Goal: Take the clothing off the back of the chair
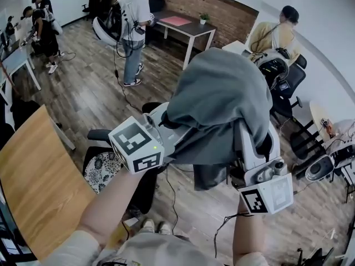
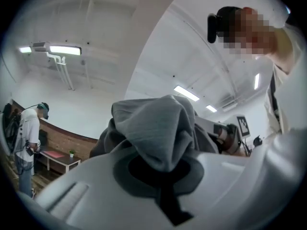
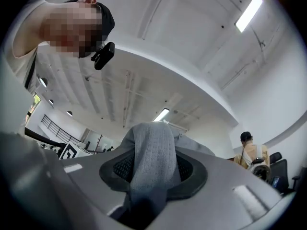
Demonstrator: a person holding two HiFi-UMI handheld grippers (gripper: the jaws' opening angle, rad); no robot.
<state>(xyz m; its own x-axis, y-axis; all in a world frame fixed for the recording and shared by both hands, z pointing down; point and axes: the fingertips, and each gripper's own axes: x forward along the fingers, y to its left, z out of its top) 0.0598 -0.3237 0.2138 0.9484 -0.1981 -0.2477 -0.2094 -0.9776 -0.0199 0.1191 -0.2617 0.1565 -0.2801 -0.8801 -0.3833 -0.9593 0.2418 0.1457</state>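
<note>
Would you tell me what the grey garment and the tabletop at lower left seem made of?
Grey garment: soft matte knit, likely sweatshirt cotton; it falls in thick rounded folds, and the right gripper view shows fine ribbing. Tabletop: light wood or wood-look laminate, smooth, faint grain; which, I cannot tell.

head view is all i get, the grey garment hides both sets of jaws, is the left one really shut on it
Observer: Yes. The left gripper view shows the left gripper closed on a bunched fold of the grey garment.
Operator: and the right
Observer: The right gripper pinches a ribbed band of the garment, which runs up between its jaws.
Operator: anything else caught in there
Observer: No. Both gripper views show only cloth between the jaws.
</note>
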